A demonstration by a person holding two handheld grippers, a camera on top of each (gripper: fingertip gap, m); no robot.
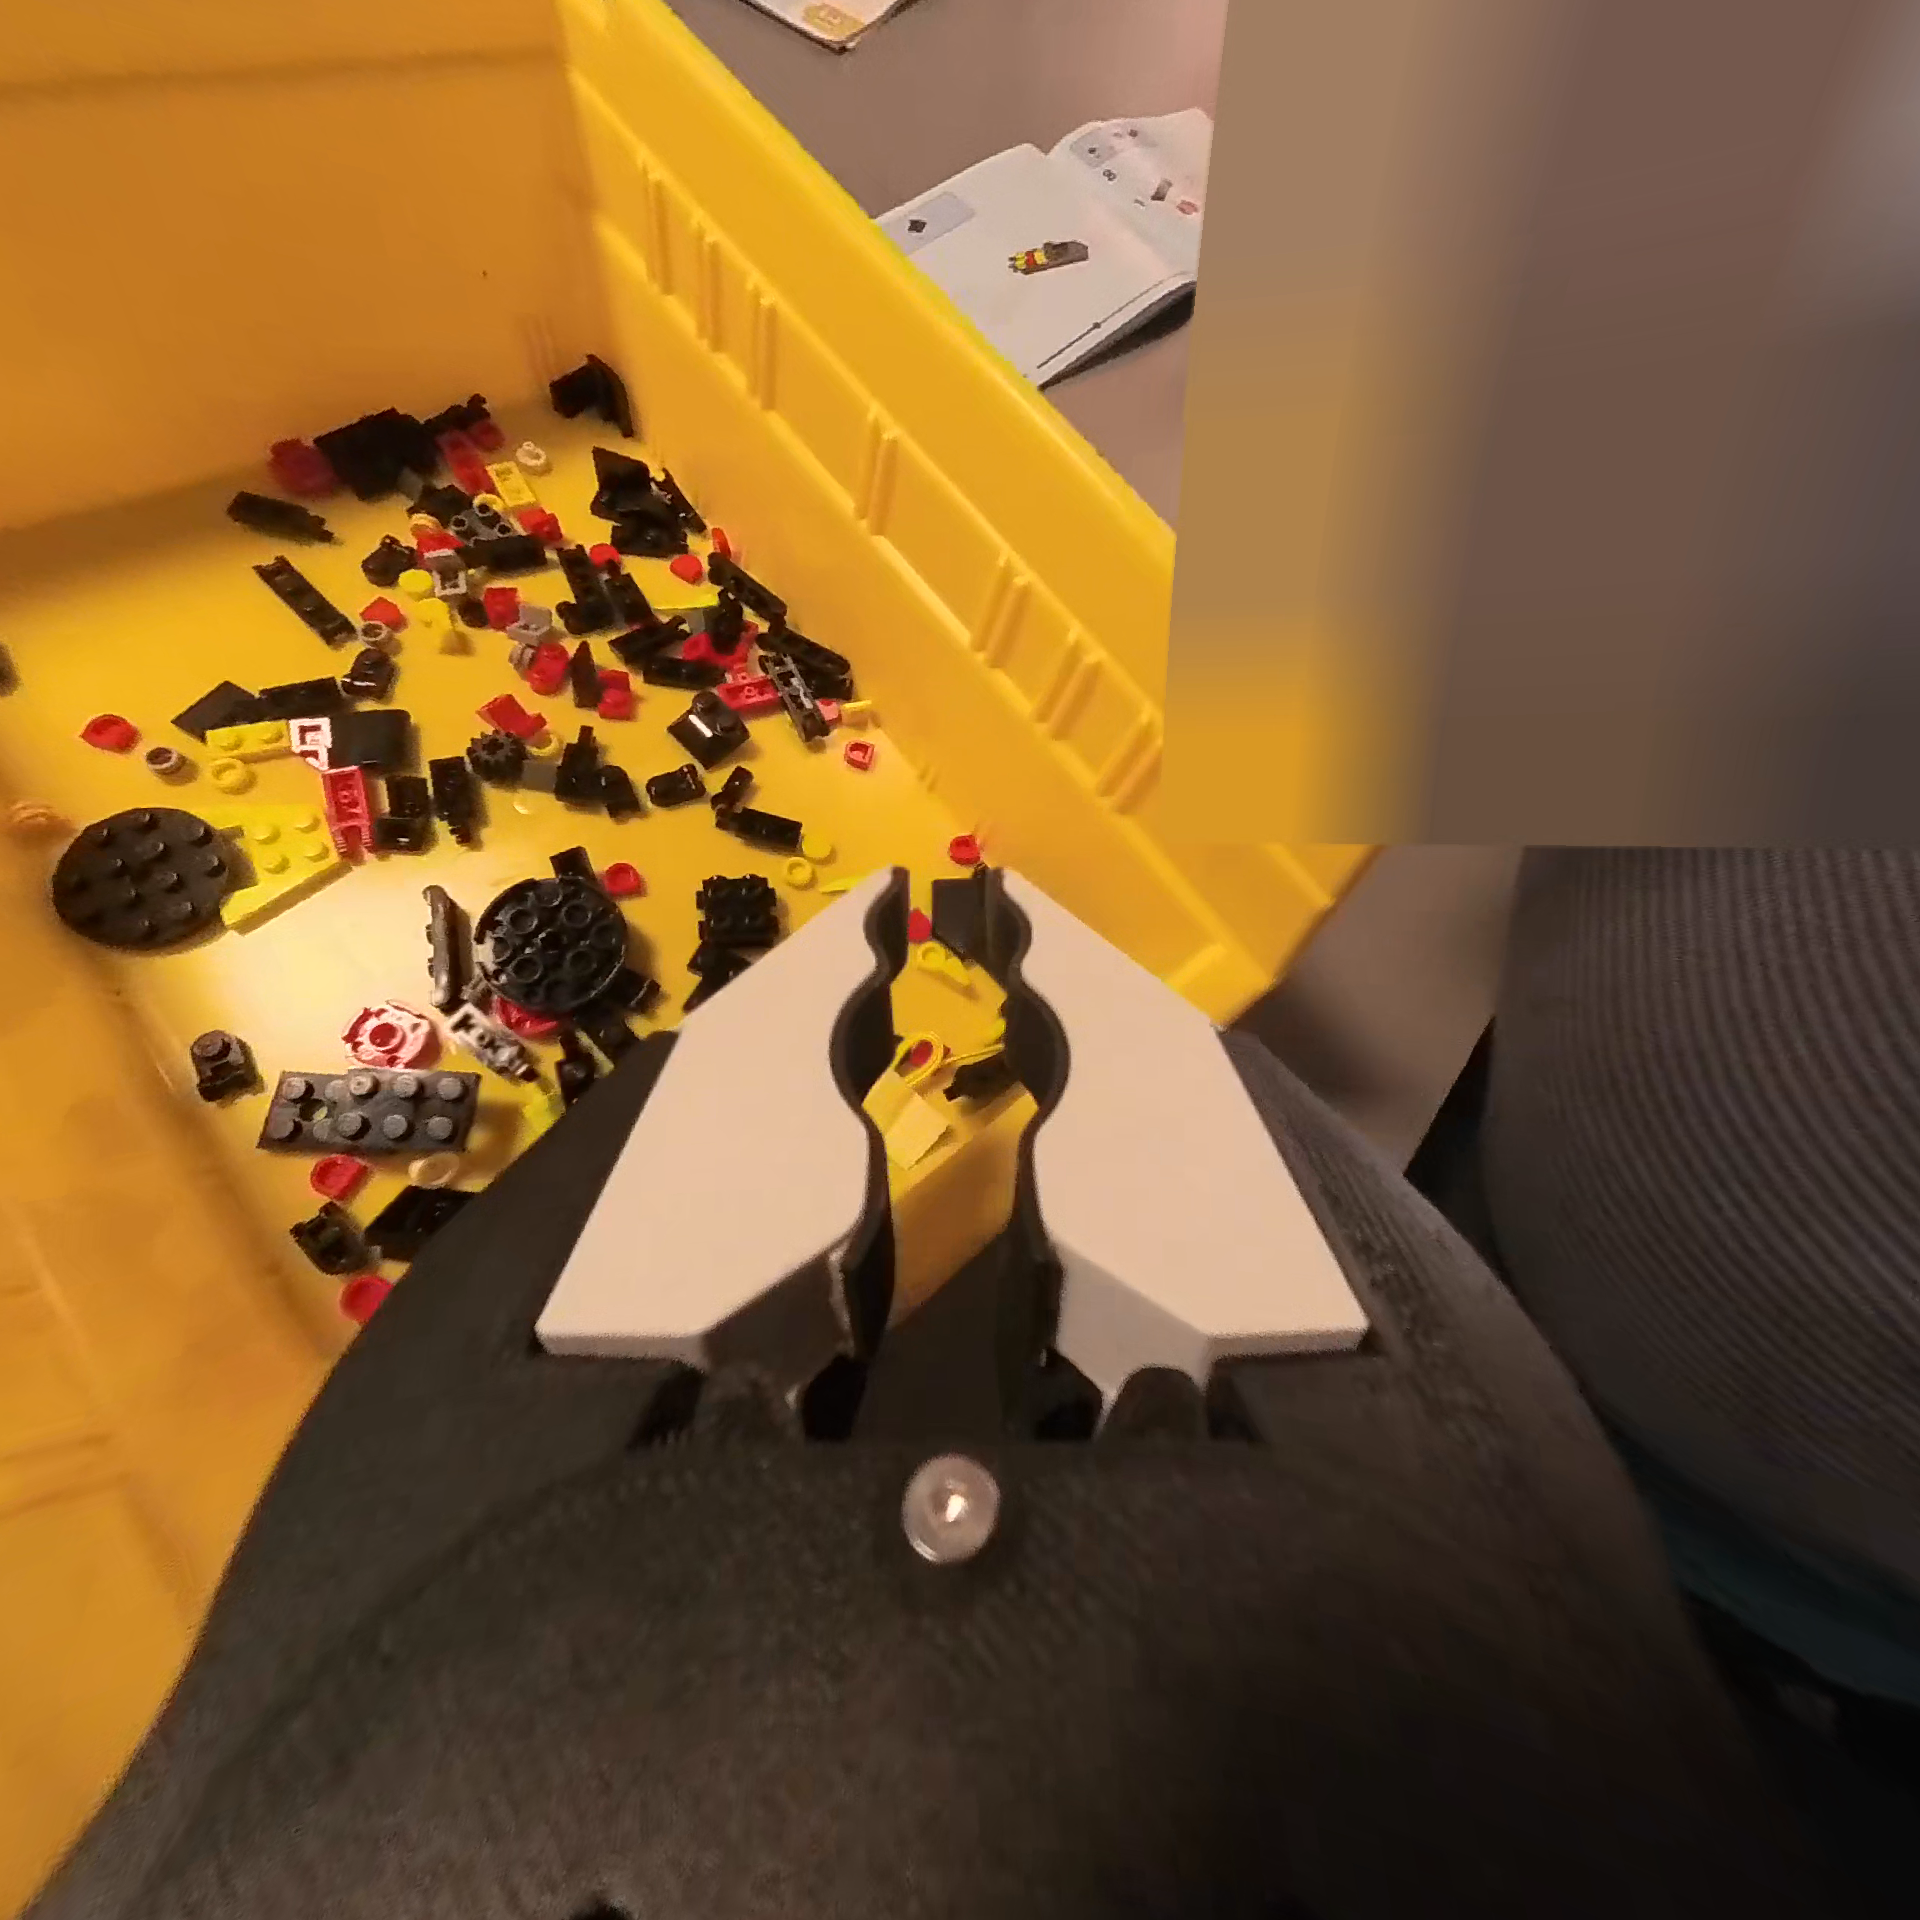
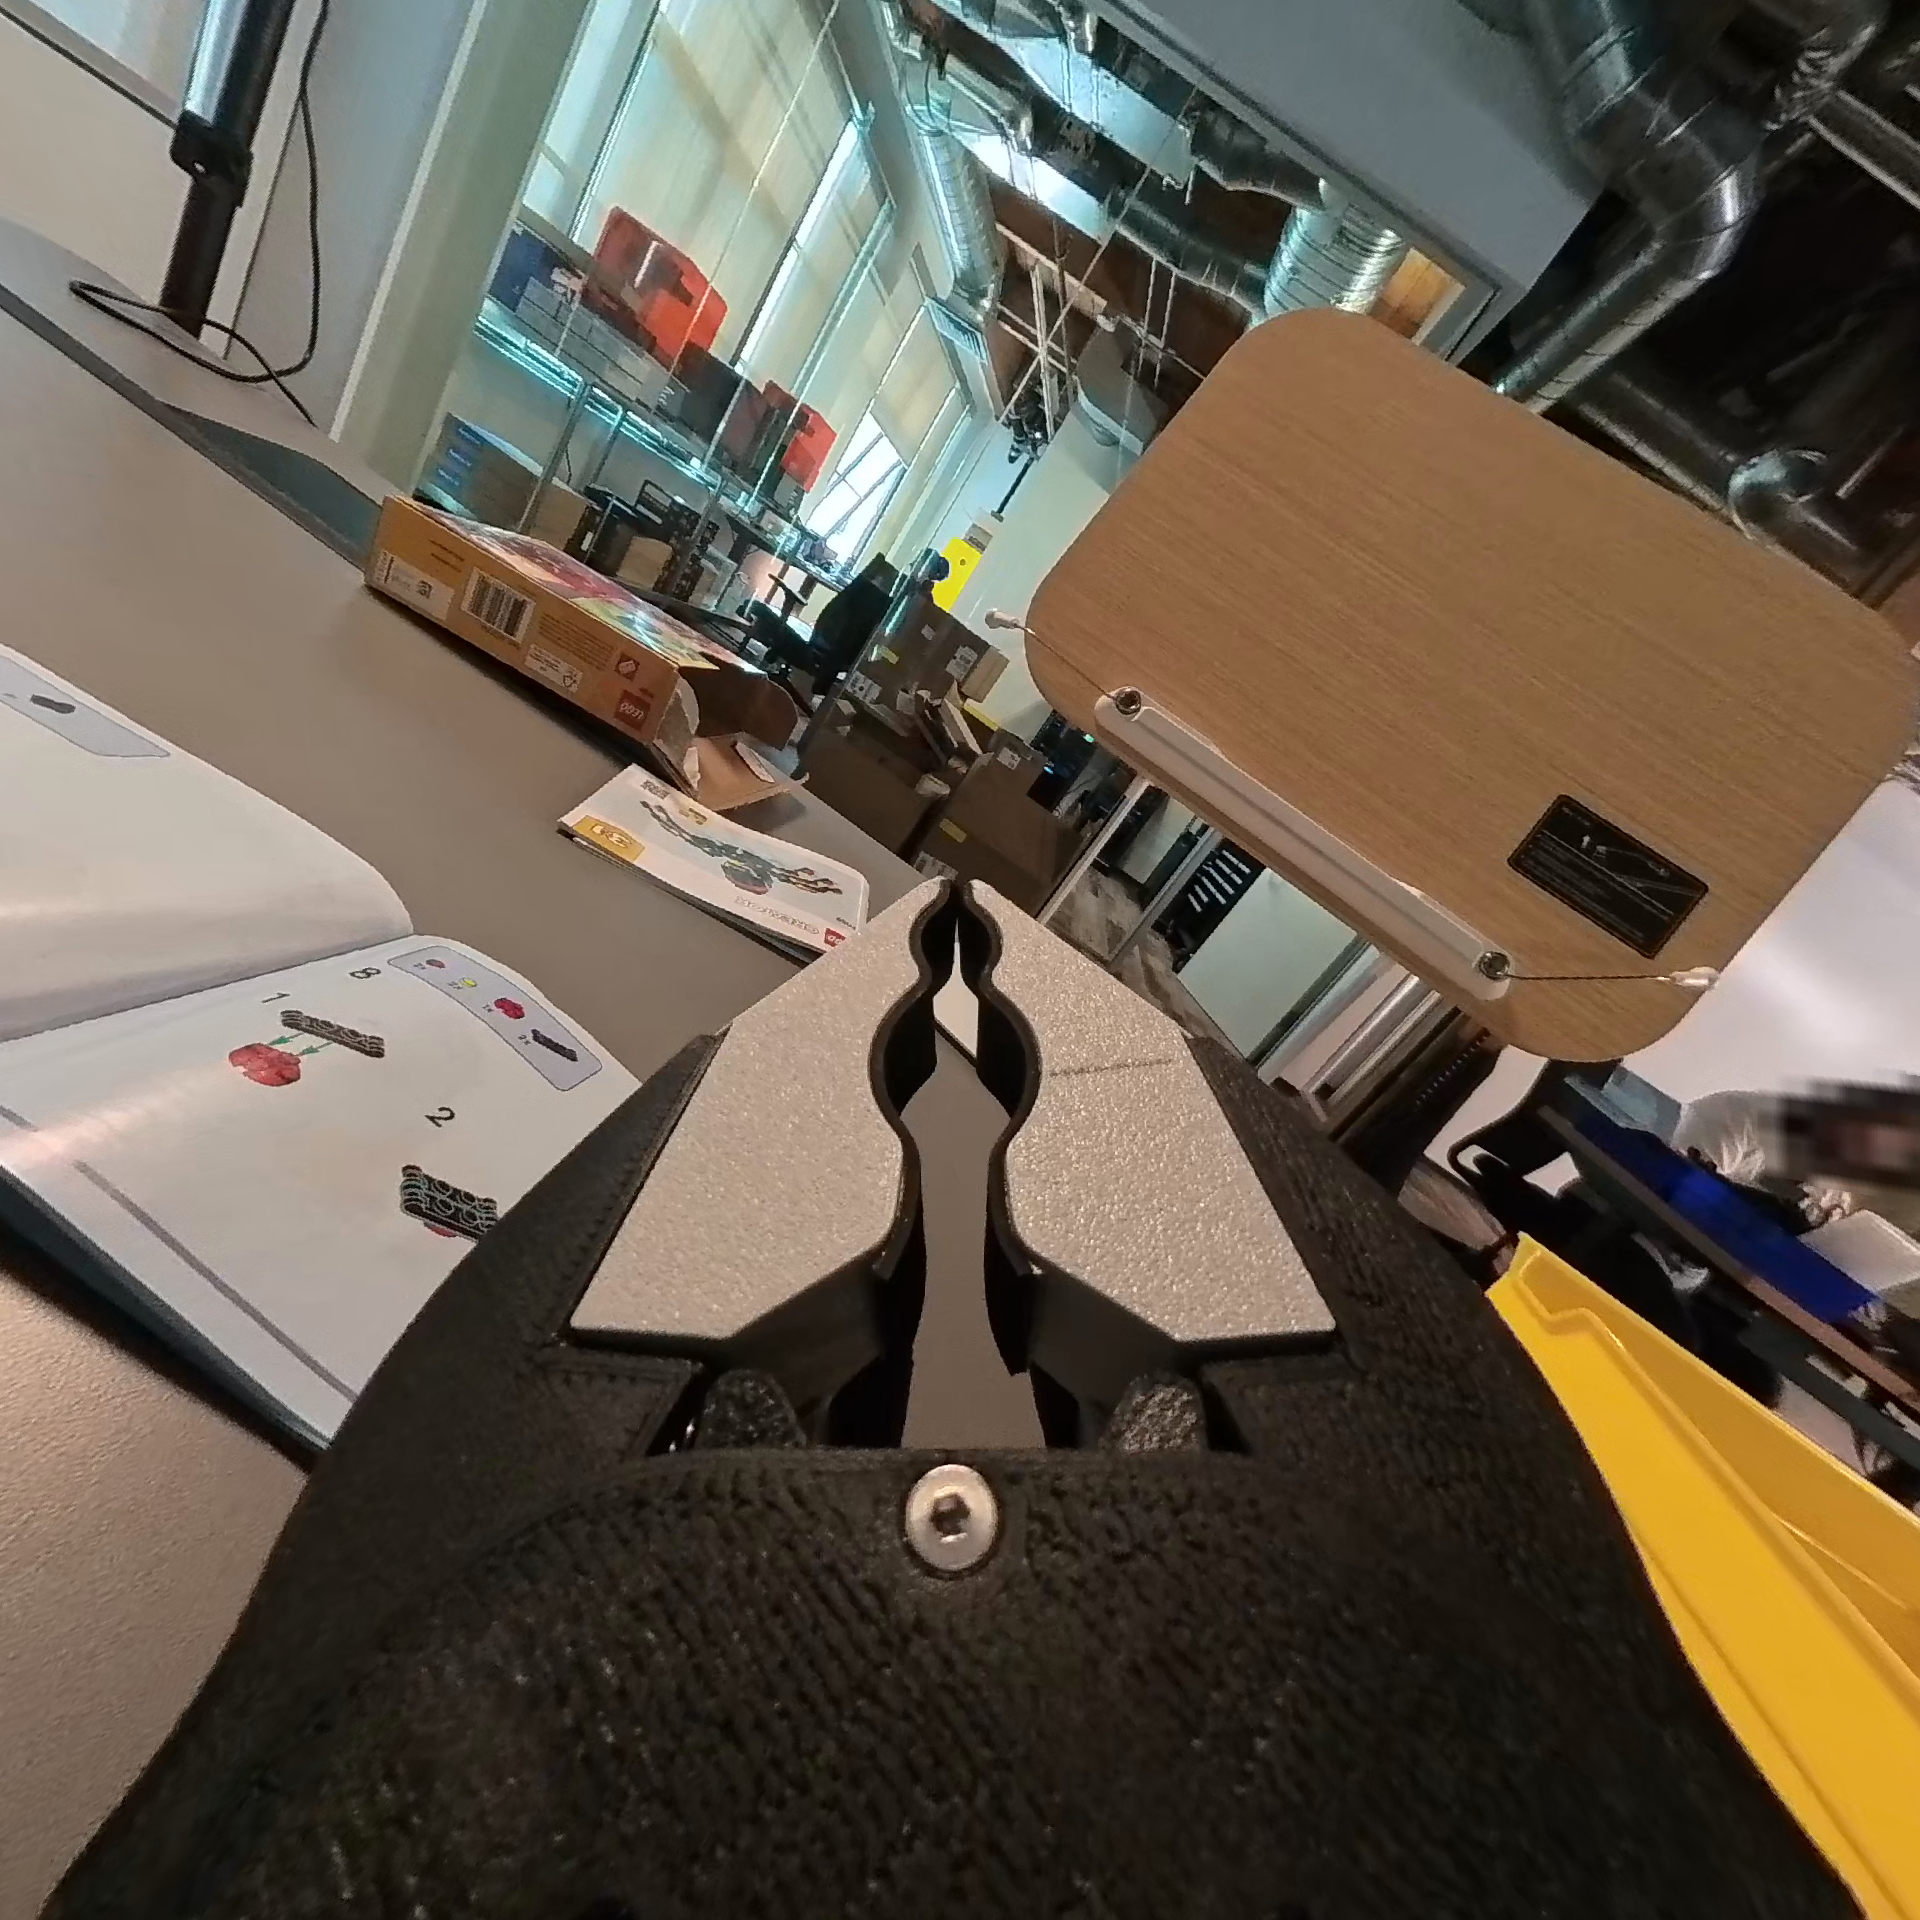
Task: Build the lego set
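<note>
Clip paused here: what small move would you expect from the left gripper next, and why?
Probably a short dip into the yellow plastic bin to pick a loose brick: the left gripper hangs open and empty above the scattered black, red and yellow pieces, while the right gripper sits nearly shut beside the open instruction booklet.

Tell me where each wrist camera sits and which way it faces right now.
Left wrist view: on the left gripper, angled down into the yellow bin of loose lego pieces; own fingers apart.
Right wrist view: on the right gripper, low over the grey table, facing the room; fingers nearly touching.
Shared: yellow bin, open instruction booklet.
</note>
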